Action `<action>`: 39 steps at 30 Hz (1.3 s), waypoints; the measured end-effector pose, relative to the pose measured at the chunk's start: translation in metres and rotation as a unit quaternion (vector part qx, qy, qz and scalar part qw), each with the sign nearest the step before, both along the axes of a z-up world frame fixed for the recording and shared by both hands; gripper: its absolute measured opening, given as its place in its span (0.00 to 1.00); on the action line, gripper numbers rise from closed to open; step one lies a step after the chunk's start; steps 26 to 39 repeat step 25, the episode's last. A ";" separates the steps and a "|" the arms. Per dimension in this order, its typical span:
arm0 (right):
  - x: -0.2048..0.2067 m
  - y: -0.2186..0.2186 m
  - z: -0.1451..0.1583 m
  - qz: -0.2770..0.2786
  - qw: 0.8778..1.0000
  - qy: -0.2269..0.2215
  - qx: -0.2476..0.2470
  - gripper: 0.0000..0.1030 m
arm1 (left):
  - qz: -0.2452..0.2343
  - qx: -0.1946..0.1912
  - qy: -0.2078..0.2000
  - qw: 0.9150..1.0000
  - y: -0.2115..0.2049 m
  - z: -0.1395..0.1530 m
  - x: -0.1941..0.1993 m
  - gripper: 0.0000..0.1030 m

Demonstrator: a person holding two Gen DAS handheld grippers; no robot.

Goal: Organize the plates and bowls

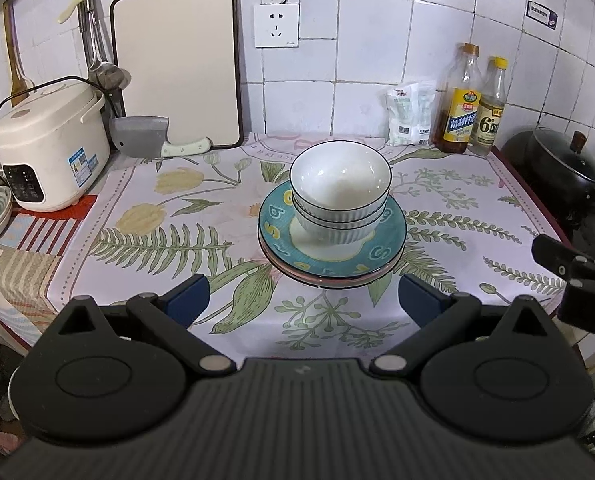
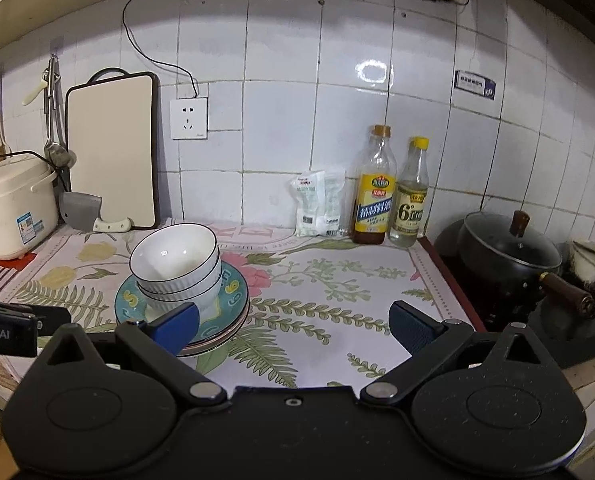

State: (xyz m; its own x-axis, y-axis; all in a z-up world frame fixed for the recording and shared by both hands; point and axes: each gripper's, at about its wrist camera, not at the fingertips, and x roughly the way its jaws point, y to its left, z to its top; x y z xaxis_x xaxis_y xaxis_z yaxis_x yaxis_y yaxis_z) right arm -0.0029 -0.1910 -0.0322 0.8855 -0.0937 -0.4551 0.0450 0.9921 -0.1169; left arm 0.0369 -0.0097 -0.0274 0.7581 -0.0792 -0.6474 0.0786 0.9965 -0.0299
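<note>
On a kitchen counter spread with a floral cloth [image 1: 145,208], the bowls [image 1: 339,184] sit nested, three by the look of their rims, on a teal plate [image 1: 393,236] that tops a short stack of plates, a pink-rimmed plate [image 1: 321,278] showing beneath. The pile stands near the middle of the counter, well apart from the back edge where two condiment bottles [image 1: 473,100] and a white packet [image 1: 411,114] line the tiled wall.

The left gripper [image 1: 303,300] hovers just short of the stack's near rim, its blue fingers [image 1: 187,300] spread wide and holding nothing. The right gripper [image 2: 293,324] hangs to the stack's right, jaws likewise released and empty; its left finger overlaps the plates in the right wrist view, though whether it touches them cannot be told.

The sorting looks largely done, so the risk now lies in the pile itself. The bowls lean slightly toward the counter's left side in the right wrist view, and a nudge from either gripper at the plate rim could slide the glazed bowls off their perch. The cloth may also bunch or slip under a push. A cleaver [image 1: 149,140] and a rice cooker [image 1: 49,148] occupy the back left corner; a pot [image 2: 509,252] sits beyond the right edge.
</note>
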 end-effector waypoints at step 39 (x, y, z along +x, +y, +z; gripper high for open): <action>0.000 0.001 -0.004 -0.008 1.000 0.000 -0.006 0.99 | -0.003 -0.010 0.000 1.000 -0.001 -0.005 -0.002 0.99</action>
